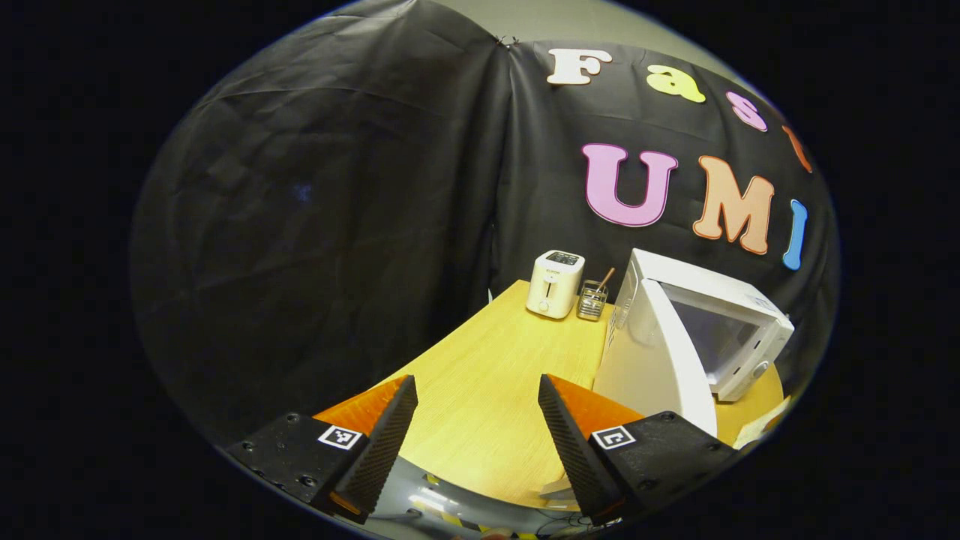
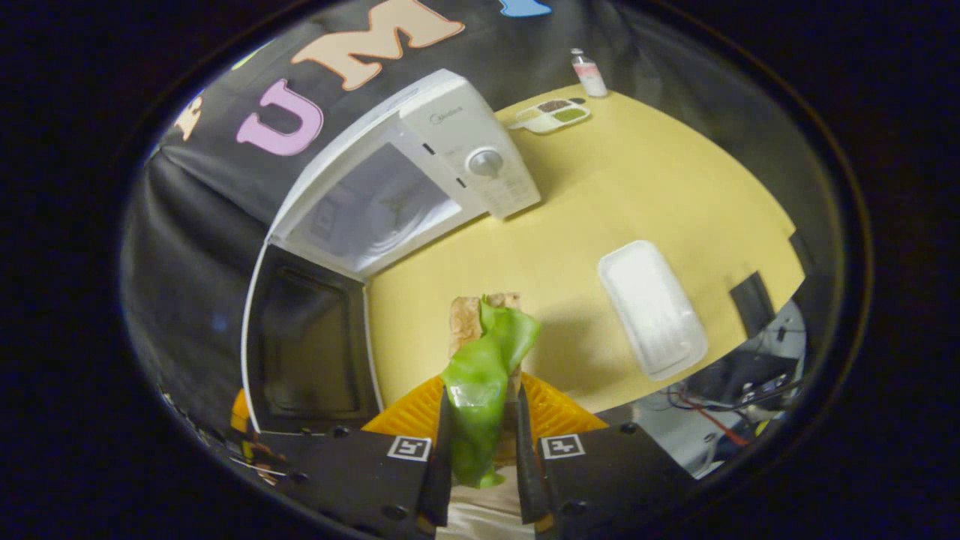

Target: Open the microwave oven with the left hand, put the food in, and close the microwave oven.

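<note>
Microwave (image 2: 420,172) white, door (image 2: 307,337) swung open.

your sandwich (image 2: 484,352) is mostly hidden behind its green leaf and the right tongs (image 2: 480,442), so you cannot tell the filling. the microwave (image 2: 405,172) door (image 1: 660,352) blocks your look into the cavity from the left gripper view. the cup (image 1: 592,300) beside the toaster (image 1: 555,283) is too small to tell its contents. the small bottle (image 2: 589,73) and the divided tray (image 2: 553,115) are too small to make out.
</note>
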Demonstrator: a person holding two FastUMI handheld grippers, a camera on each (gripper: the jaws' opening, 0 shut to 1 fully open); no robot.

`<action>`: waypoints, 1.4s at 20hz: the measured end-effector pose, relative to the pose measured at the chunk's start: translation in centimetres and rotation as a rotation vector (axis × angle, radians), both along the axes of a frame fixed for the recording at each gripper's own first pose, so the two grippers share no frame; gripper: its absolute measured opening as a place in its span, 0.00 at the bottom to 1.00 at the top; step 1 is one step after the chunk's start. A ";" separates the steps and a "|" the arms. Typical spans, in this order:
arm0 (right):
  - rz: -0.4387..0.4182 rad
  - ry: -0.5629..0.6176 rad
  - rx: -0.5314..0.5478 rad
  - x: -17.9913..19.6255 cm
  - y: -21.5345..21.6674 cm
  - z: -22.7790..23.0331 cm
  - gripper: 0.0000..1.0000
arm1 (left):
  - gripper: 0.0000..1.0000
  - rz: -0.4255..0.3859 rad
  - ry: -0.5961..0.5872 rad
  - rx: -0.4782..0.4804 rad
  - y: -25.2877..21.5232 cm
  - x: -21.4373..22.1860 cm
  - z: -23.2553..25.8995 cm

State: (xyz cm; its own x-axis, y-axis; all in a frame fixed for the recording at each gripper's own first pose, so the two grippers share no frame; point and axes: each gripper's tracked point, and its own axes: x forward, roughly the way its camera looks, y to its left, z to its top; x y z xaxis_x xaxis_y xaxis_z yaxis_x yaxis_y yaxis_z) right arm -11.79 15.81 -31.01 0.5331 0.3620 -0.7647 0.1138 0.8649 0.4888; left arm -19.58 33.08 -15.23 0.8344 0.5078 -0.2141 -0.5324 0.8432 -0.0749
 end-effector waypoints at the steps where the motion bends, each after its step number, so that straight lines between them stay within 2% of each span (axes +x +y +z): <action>1: -0.004 -0.003 0.046 0.3 1.5 -0.1 0.39 | 0.95 -0.006 0.001 -0.002 0.1 0.2 -0.1; 3: -0.016 -0.025 0.148 1.0 4.5 0.2 0.39 | 0.95 -0.019 0.004 -0.005 0.2 0.2 -0.2; 4: -0.022 -0.038 0.199 1.6 5.8 0.4 0.39 | 0.92 -0.025 0.007 -0.003 0.2 0.3 -0.4; 5: -0.033 -0.056 0.244 2.3 7.0 0.7 0.39 | 0.95 -0.027 0.009 -0.002 0.4 0.4 -0.5; 8: -0.114 -0.116 0.362 5.1 9.9 1.3 0.38 | 0.95 -0.037 0.016 -0.028 0.2 0.3 -1.0; 13: -0.220 -0.199 0.478 10.7 13.7 1.5 0.38 | 0.96 -0.035 0.032 -0.062 0.3 0.3 -2.1; 18: -0.320 -0.225 0.545 15.9 15.7 1.1 0.36 | 0.96 -0.027 0.053 -0.050 0.7 -0.2 -2.0; 22: -0.397 -0.235 0.555 20.0 16.5 -0.2 0.36 | 0.95 -0.036 0.061 -0.029 0.5 -0.9 -1.7; 23: -0.413 -0.248 0.559 21.1 16.6 -0.3 0.43 | 0.95 -0.039 0.068 -0.030 0.5 -1.0 -1.9; 24: -0.428 -0.266 0.563 22.0 16.8 -0.2 0.36 | 0.95 -0.040 0.075 -0.032 0.5 -1.1 -2.1; 25: -0.439 -0.284 0.562 22.9 17.0 -0.2 0.43 | 0.95 -0.038 0.082 -0.039 0.5 -1.1 -2.5; 28: -0.471 -0.326 0.533 25.2 17.2 -0.7 0.43 | 0.95 -0.008 0.120 -0.065 1.1 -1.5 -3.6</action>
